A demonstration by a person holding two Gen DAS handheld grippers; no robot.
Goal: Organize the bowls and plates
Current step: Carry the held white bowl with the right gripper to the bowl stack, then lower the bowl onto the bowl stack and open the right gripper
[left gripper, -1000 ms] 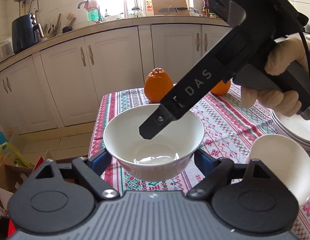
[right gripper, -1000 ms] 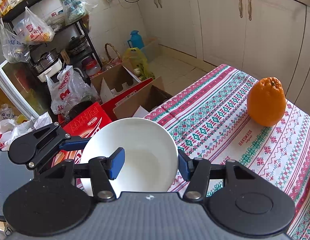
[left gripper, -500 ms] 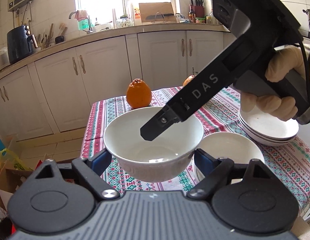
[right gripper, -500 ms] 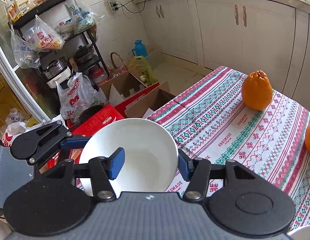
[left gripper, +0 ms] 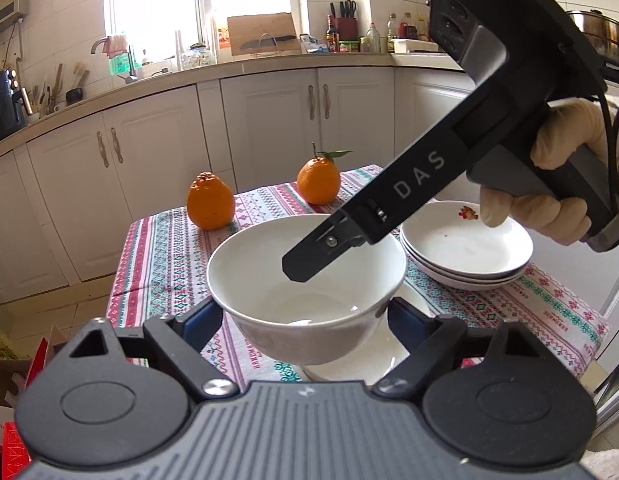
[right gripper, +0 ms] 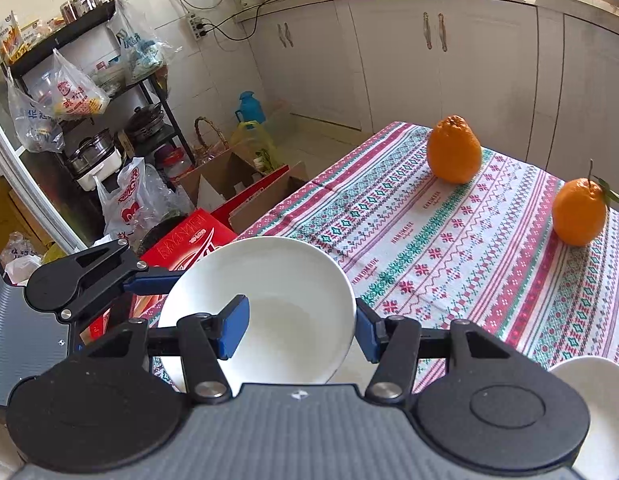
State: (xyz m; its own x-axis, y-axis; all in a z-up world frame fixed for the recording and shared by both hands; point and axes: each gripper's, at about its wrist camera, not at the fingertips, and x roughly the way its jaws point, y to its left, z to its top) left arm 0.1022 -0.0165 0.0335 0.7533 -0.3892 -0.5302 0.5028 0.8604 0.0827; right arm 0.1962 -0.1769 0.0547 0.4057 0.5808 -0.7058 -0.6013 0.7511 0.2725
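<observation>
My left gripper (left gripper: 305, 316) is shut on a white bowl (left gripper: 269, 264), one blue pad on each side of it, and holds it upright above the table. My right gripper (right gripper: 299, 332) grips the same bowl (right gripper: 277, 280) by its wall, with one pad inside and one outside. In the left wrist view its black finger (left gripper: 329, 244) slants down into the bowl from the upper right, held by a gloved hand (left gripper: 549, 208). A second white bowl (left gripper: 349, 364) rests on the table right under the held one. A stack of white plates (left gripper: 465, 248) sits to the right.
Two oranges (left gripper: 210, 204) (left gripper: 318, 180) stand at the far end of the patterned tablecloth (left gripper: 169, 264). Cardboard boxes (right gripper: 229, 184) and plastic bags crowd the floor left of the table. White cabinets (left gripper: 269, 128) run behind it.
Both grippers have carried the bowl rightwards along the table. The second orange and the plate stack have come into view, and the bowl on the table now lies under the held one.
</observation>
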